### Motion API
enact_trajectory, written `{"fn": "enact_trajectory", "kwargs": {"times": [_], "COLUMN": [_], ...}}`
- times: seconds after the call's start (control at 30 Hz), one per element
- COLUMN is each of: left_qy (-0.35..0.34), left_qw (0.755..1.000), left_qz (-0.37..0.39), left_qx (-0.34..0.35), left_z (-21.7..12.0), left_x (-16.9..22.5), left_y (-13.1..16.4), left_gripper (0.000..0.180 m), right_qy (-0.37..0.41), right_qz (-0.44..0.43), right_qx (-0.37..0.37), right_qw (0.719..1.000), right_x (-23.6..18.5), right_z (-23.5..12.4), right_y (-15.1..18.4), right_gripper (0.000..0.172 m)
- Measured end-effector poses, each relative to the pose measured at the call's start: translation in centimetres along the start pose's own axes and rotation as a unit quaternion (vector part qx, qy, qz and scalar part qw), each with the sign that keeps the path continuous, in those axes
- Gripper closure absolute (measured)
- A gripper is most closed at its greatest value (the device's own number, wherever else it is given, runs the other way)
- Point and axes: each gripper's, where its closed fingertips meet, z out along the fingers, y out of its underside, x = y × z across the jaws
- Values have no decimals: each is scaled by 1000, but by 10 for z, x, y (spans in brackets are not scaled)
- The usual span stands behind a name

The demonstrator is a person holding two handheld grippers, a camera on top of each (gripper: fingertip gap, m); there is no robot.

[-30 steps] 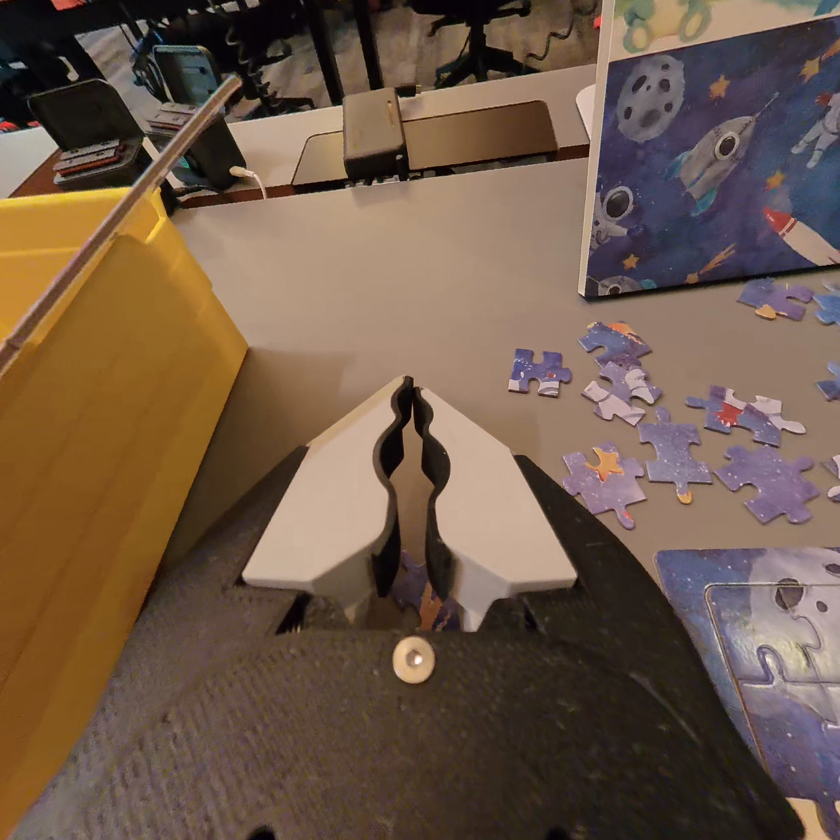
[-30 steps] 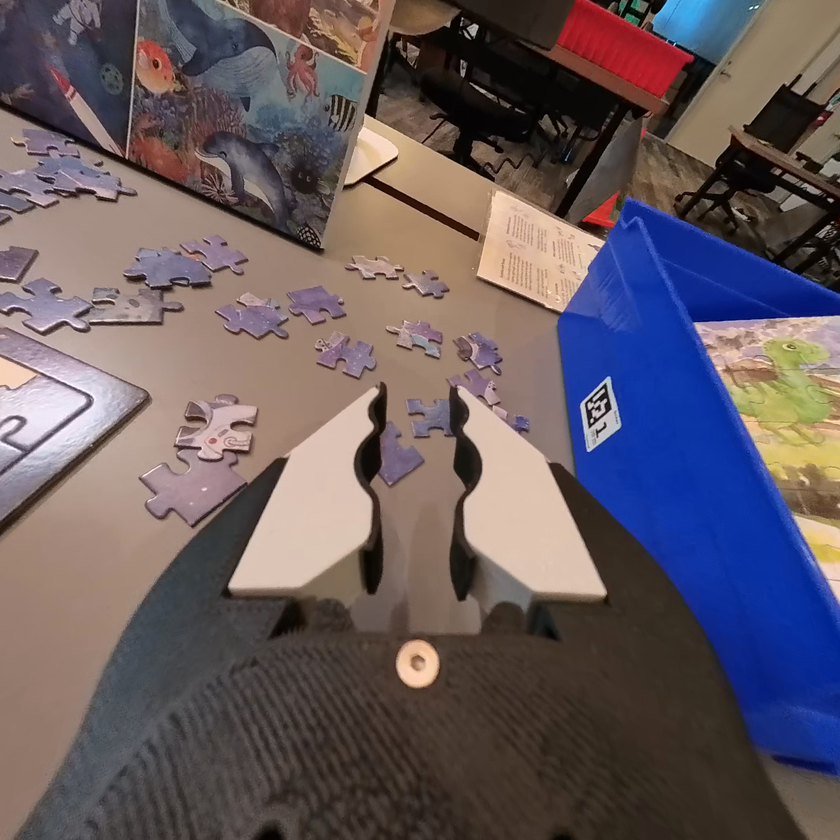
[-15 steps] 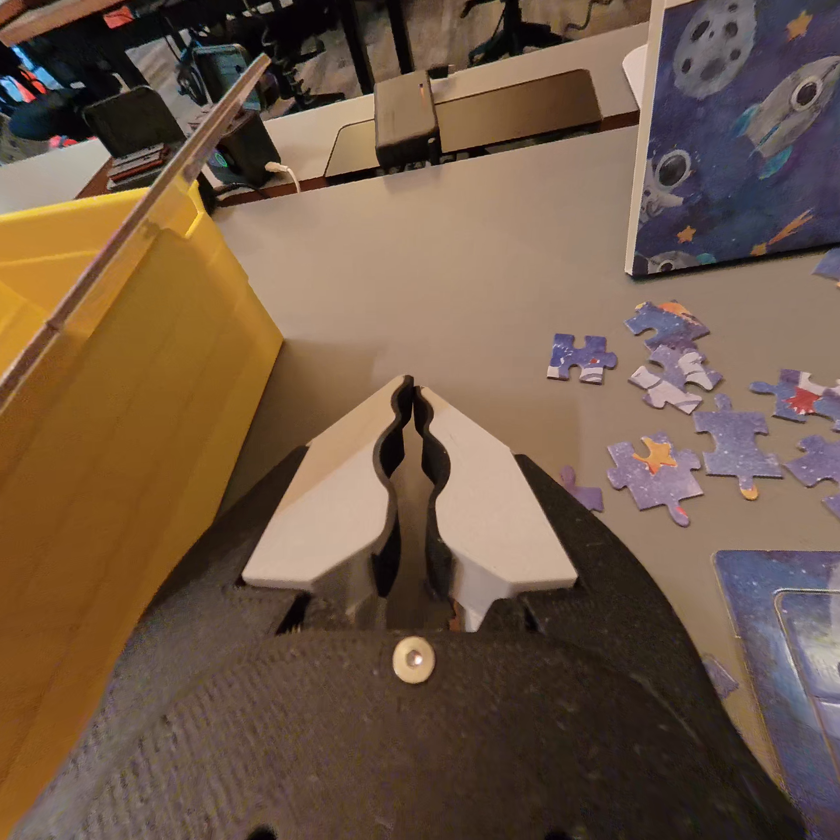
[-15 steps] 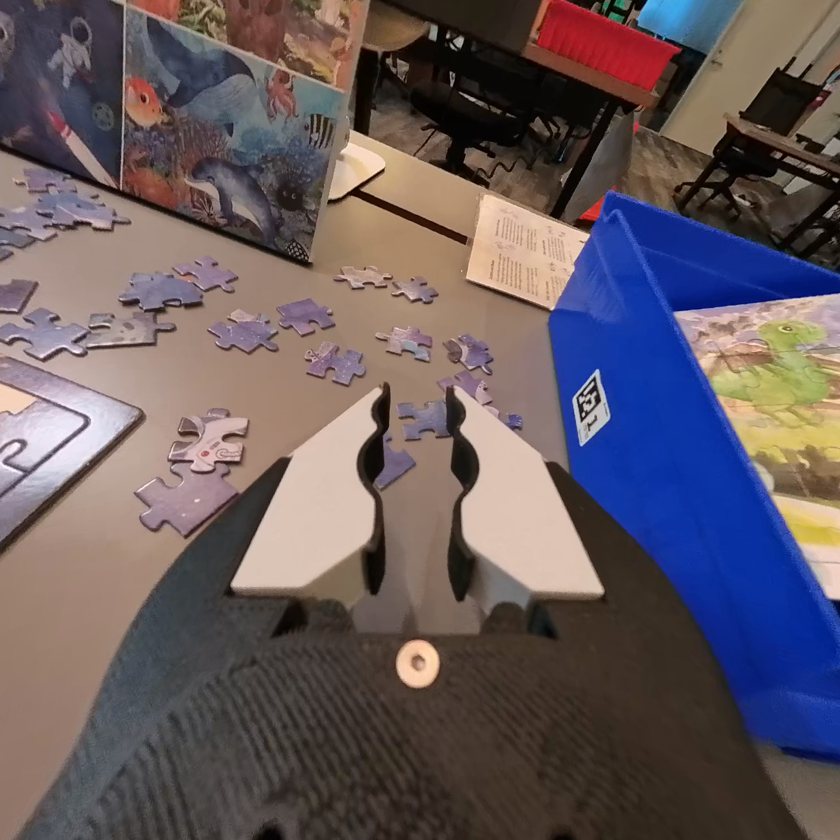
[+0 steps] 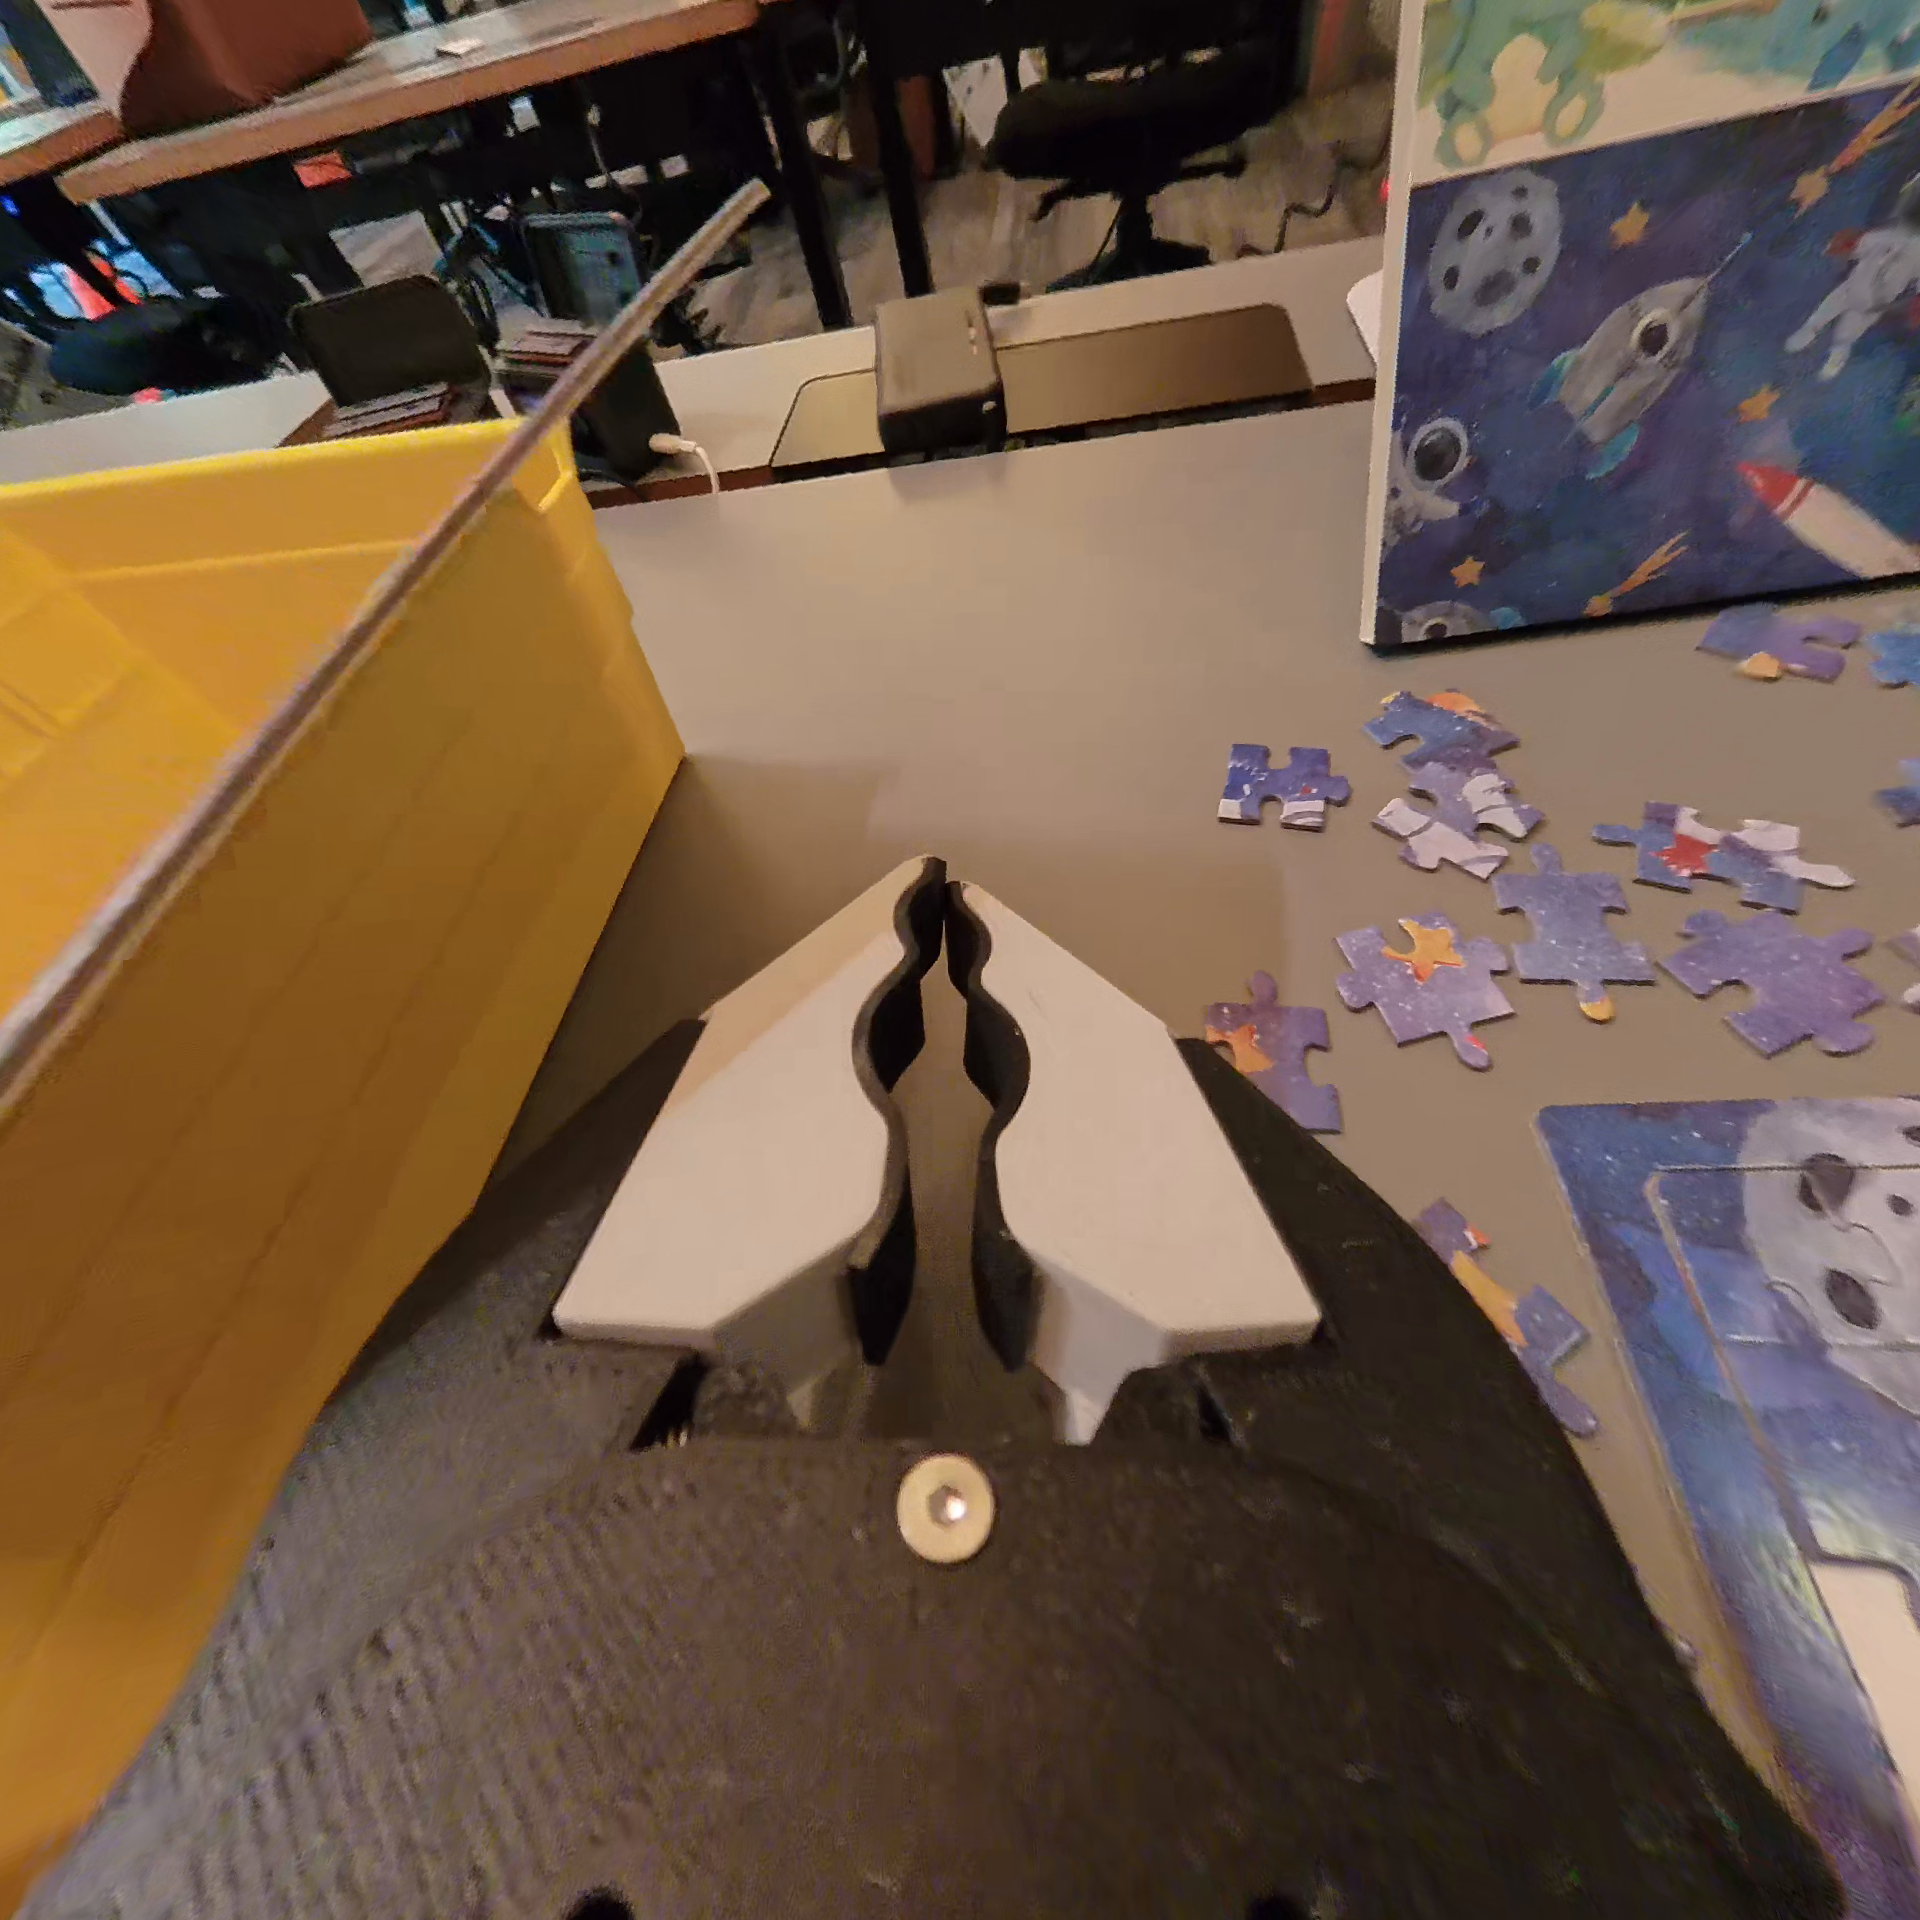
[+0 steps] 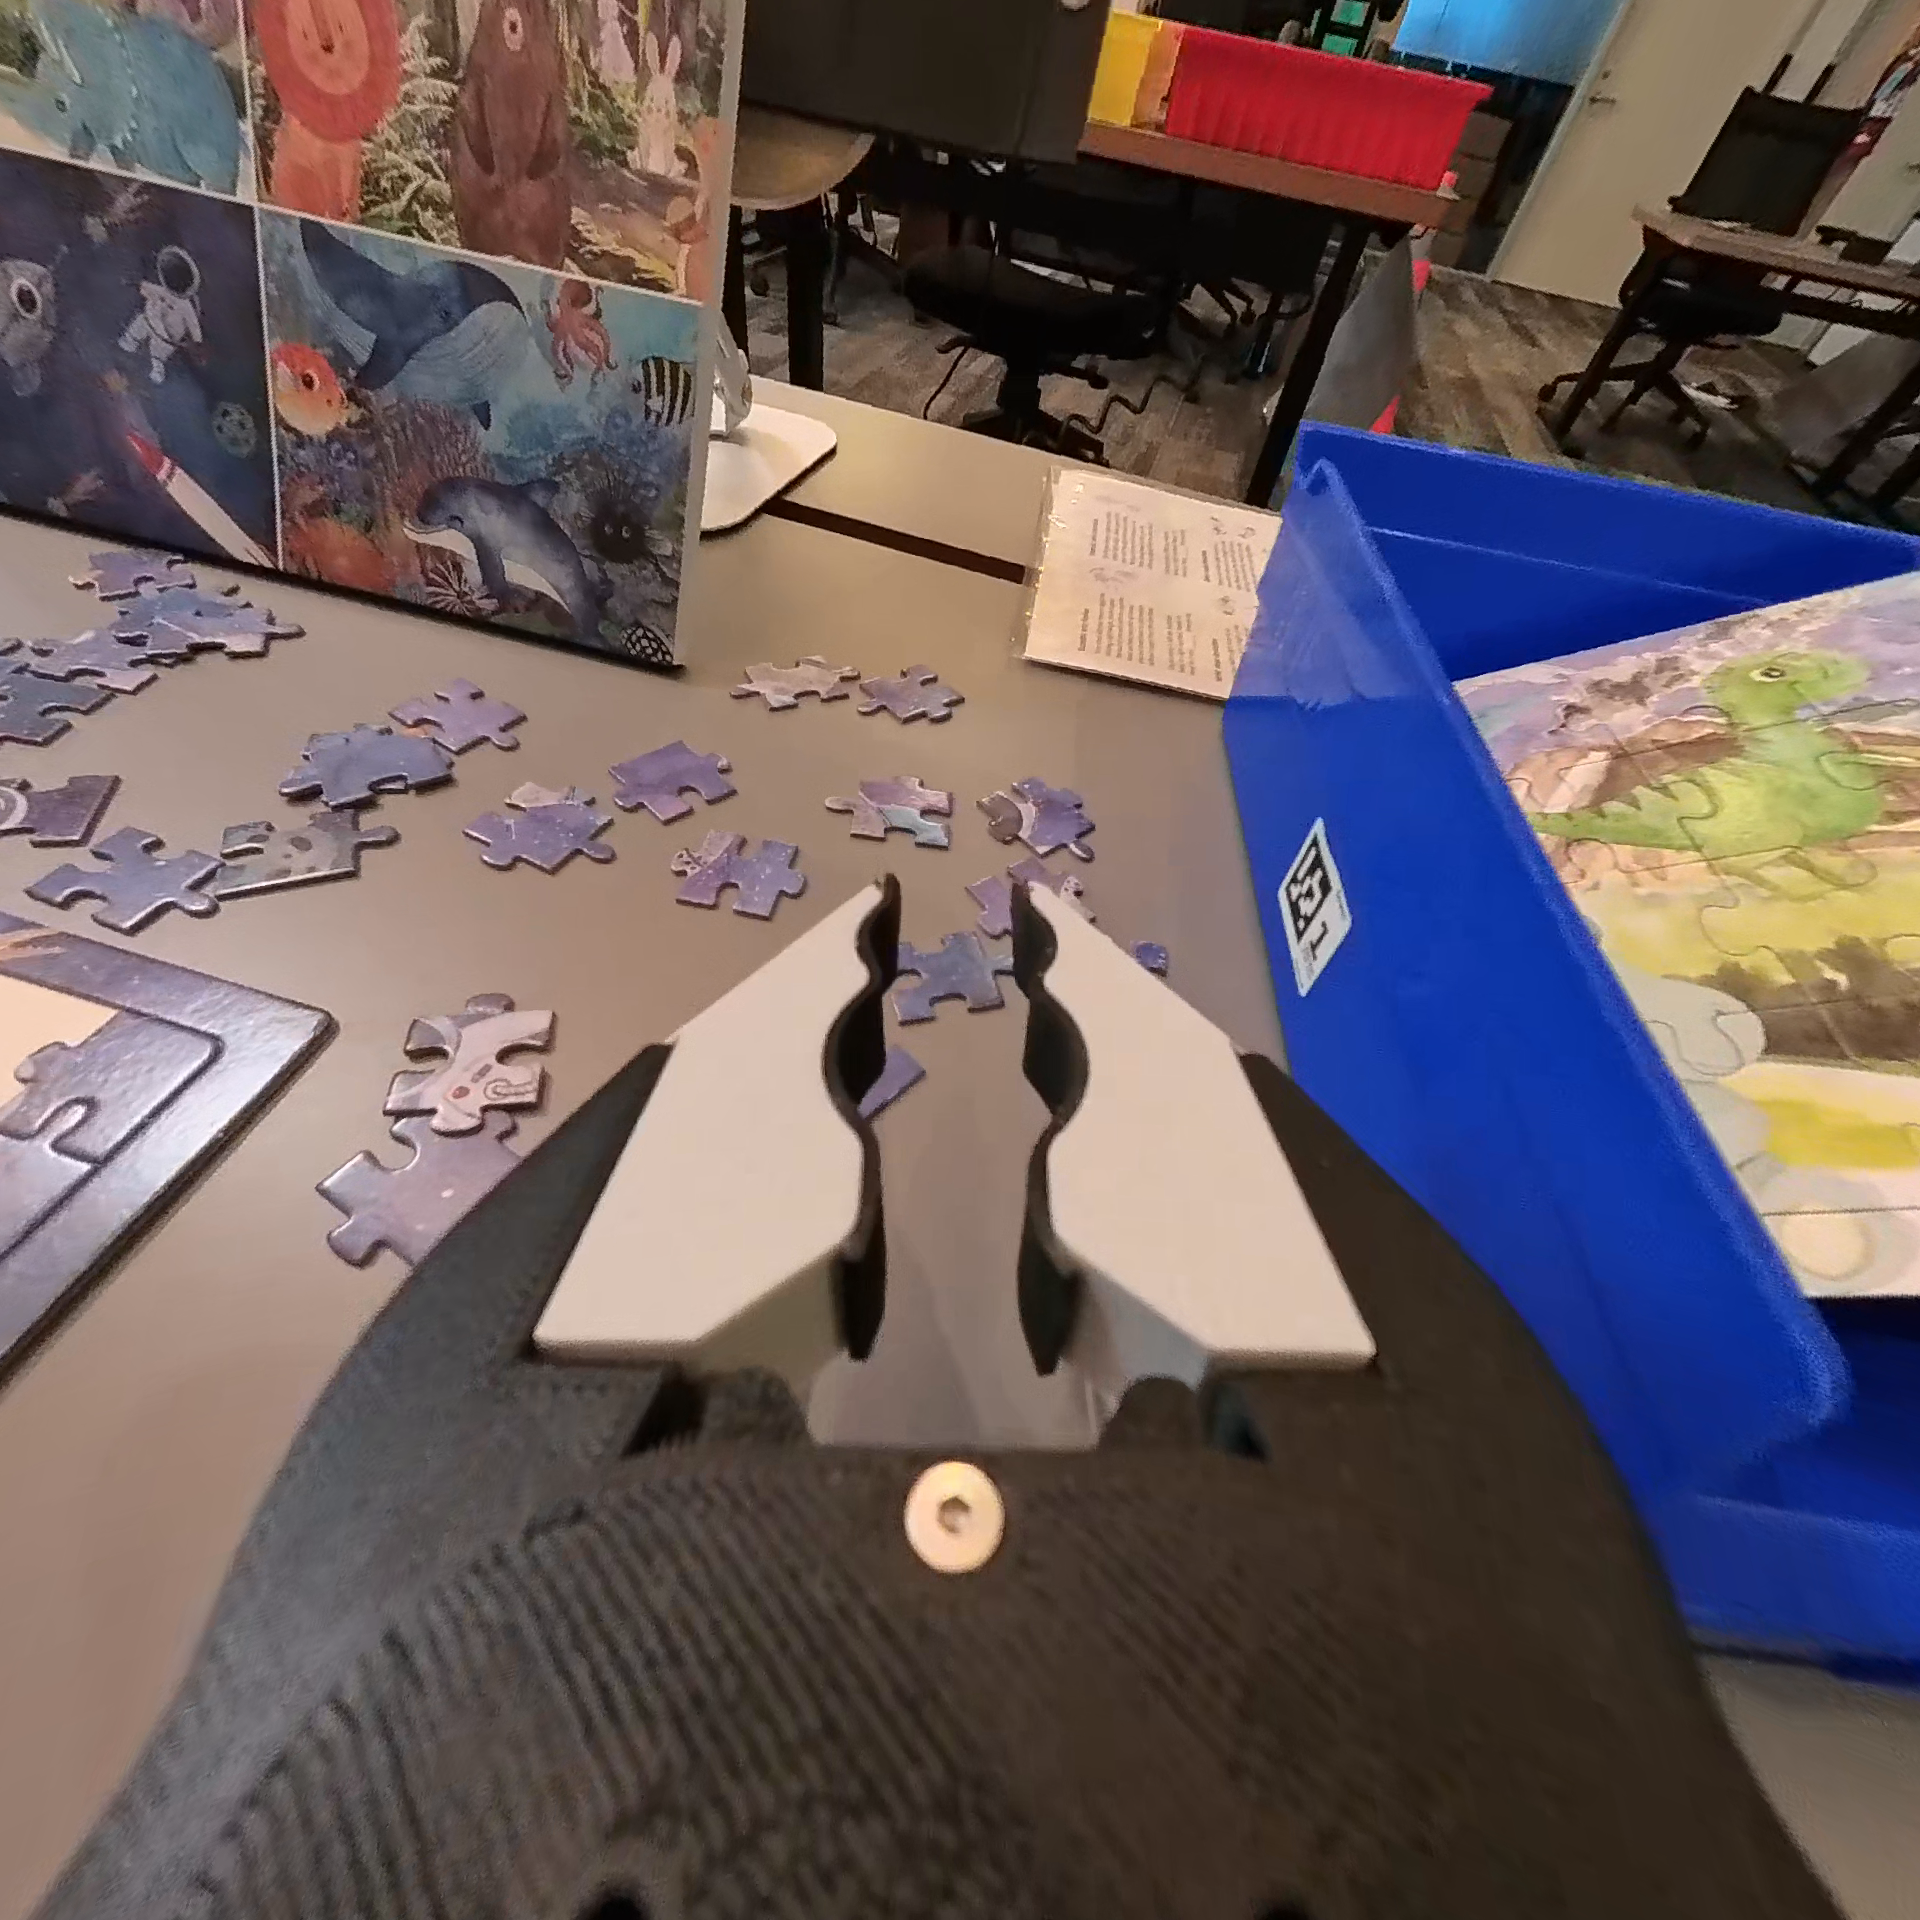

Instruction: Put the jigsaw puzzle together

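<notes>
My left gripper (image 5: pixel 940 883) is shut with its fingertips touching, and nothing shows between them. It hovers over the bare grey table (image 5: pixel 987 675), between the yellow bin (image 5: pixel 260 883) and the loose blue puzzle pieces (image 5: pixel 1423 977). One piece with an orange mark (image 5: pixel 1273 1049) lies just right of its fingers. My right gripper (image 6: pixel 951 899) is open and holds nothing. It is above the table, and a blue puzzle piece (image 6: pixel 951 971) lies flat on the table below the gap, apart from the pads. More loose pieces (image 6: pixel 738 873) are spread to its left and front.
A puzzle frame board (image 5: pixel 1766 1299) lies at the right, also in the right wrist view (image 6: pixel 125 1091). The upright picture box (image 5: pixel 1662 364) stands behind the pieces. A thin board (image 5: pixel 416 540) rests across the yellow bin. A blue bin (image 6: pixel 1455 1039) holds a dinosaur puzzle (image 6: pixel 1766 883). A sleeved paper sheet (image 6: pixel 1143 582) lies behind it. Left tips to right tips: about 55 cm. My right gripper is the nearer one to the blue puzzle piece (image 6: pixel 951 971): about 7 cm, against 55 cm.
My left gripper stayed shut and drew back; the orange-marked piece seen under its fingers now lies to its right. My right gripper's fingers narrowed slightly and it tilted up over the pieces.
</notes>
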Motion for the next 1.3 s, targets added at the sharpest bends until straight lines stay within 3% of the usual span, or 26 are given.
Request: {"fn": "enact_trajectory", "kwargs": {"times": [0.23, 0.5, 0.83, 1.13, 1.3], "left_qy": [65, 178, 199, 178, 212], "left_qw": [995, 978, 970, 969, 970], "left_qz": [13, -40, -34, -30, -28], "left_qx": [-68, -101, -134, -169, -120], "left_z": [-27, -51, -47, -38, -45], "left_x": [1, 8, 27, 33, 43], "left_y": [20, 43, 57, 73, 53], "left_gripper": [180, 174, 135, 133, 133], "right_qy": [0, -2, -4, -3, -2], "right_qz": [-9, -11, -19, -37, -38], "right_qx": [-11, -23, -26, -37, -36], "right_qw": [1000, 1000, 999, 999, 999], "right_x": [-2, -3, -5, -9, -9], "right_z": [3, 5, 6, 8, 8], "right_y": [3, 6, 7, 9, 9], "right_gripper": [153, 155, 156, 156, 156]}}
